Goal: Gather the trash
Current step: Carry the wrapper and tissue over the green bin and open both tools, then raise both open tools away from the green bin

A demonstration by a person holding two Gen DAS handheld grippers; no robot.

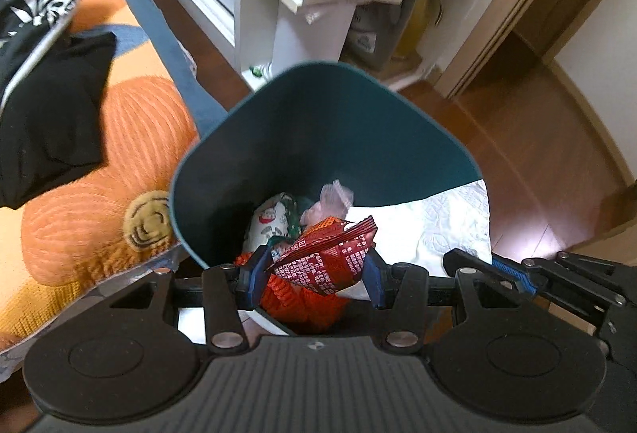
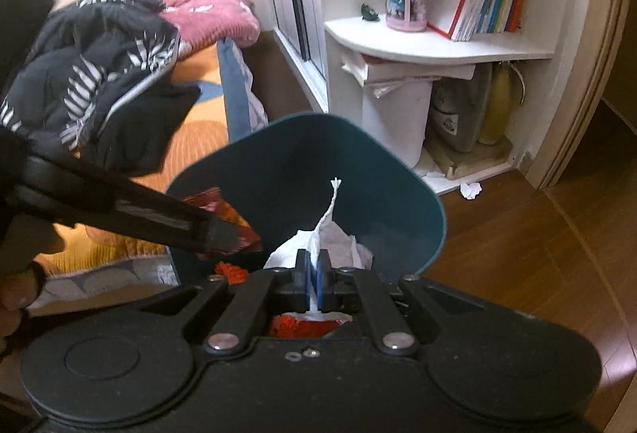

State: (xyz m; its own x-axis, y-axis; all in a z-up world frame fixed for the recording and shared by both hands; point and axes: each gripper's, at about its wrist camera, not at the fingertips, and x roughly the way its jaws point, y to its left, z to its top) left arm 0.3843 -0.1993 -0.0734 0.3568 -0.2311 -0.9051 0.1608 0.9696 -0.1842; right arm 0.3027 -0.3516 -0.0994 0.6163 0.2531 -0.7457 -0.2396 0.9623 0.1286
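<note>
— While the left tongs hang over the bin, what do they hold?

— A red wrapper, crumpled, glossy, printed with small white text. The blue pads press it from both sides, so the tongs are closed on it. It sits just above the bin's near rim.

— And the right tongs?

— Clamped tight on a white tissue. The pads nearly meet, with only the thin sheet between them. The tissue is embossed, bunched, and twisted to a fine point ahead of the tips, over the bin's mouth. In the left view it spreads wide, draped across the bin's right rim beside the wrapper.

— What lies beyond the tips, down in the bin?

— A white packet with red and green print, a bit of clear pink plastic, and something bright orange under the wrapper.

— The bin itself?

— Dark teal, rounded corners, standing on a wood floor. Left of both tongs is a bed with an orange cover.
</note>
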